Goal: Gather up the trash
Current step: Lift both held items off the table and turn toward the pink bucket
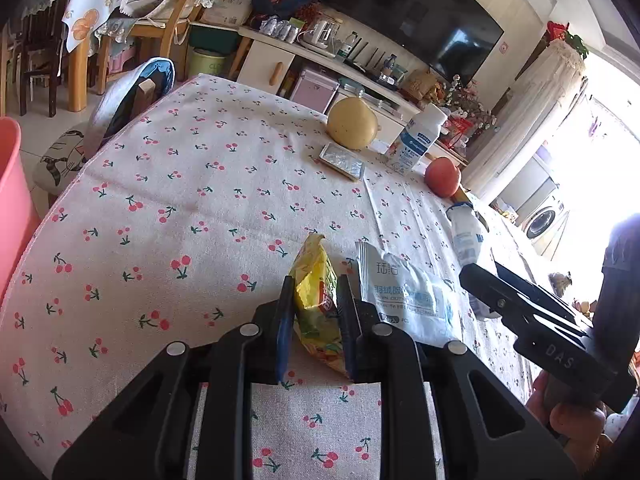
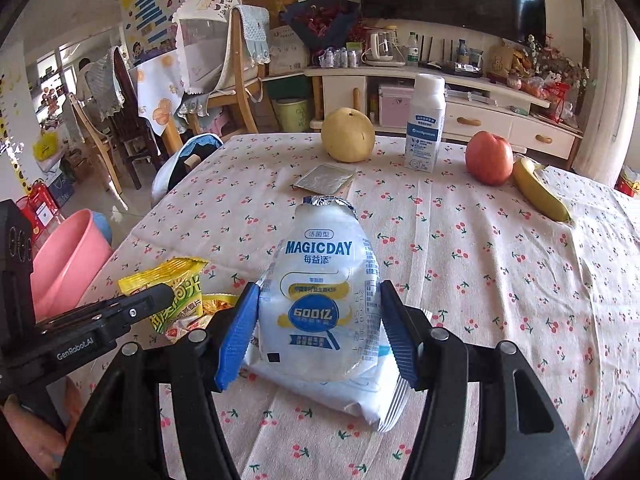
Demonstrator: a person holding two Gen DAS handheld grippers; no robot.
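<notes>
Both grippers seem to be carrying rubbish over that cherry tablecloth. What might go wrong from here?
1. The left hand-held gripper pinches only part of the crinkly yellow snack wrapper; it may slip out before the pink bin.
2. The right hand-held gripper squeezes a soft drink bottle with its foil lid peeled; leftovers might drip onto the tablecloth.
3. The white sachet under the bottle could get dragged along.

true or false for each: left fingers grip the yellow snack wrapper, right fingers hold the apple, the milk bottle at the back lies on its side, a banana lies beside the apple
1. The left gripper grips the yellow snack wrapper: true.
2. The right gripper holds the apple: false, it holds a Magicday drink bottle.
3. The milk bottle at the back lies on its side: false, it stands upright.
4. A banana lies beside the apple: true.
</notes>
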